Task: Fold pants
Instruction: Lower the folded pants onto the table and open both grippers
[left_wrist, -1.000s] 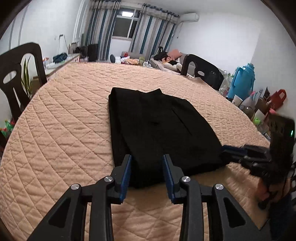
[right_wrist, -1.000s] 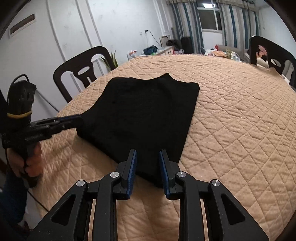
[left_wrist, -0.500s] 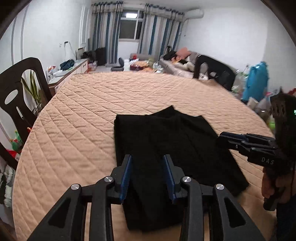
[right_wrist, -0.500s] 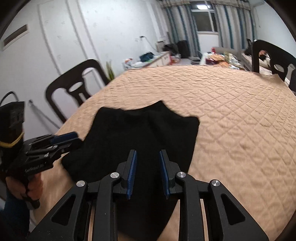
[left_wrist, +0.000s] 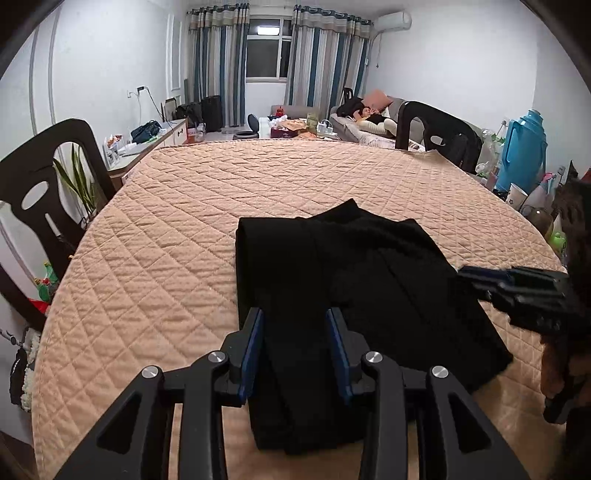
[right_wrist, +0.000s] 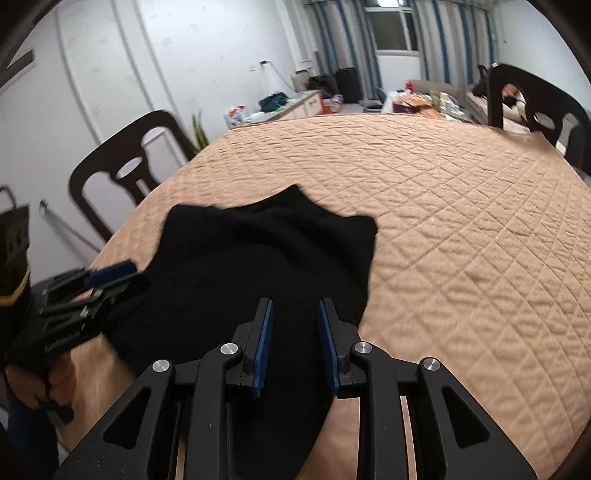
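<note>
Black pants (left_wrist: 332, 288) lie folded into a compact rectangle on the quilted tan table cover (left_wrist: 177, 236); they also show in the right wrist view (right_wrist: 258, 266). My left gripper (left_wrist: 295, 332) hovers open and empty above the near left end of the pants. My right gripper (right_wrist: 293, 325) hovers open and empty above the near right corner. Each gripper shows in the other's view: the right one (left_wrist: 480, 280) at the pants' right edge, the left one (right_wrist: 114, 273) at their left edge.
Black chairs stand at the left (left_wrist: 40, 192) and far right (left_wrist: 439, 136) of the table. A blue jug (left_wrist: 524, 151) and cups sit on a stand to the right. A sofa and a sideboard stand at the back of the room.
Both grippers have risen and pulled back from the pants' near edge. The pants stay folded on the table.
</note>
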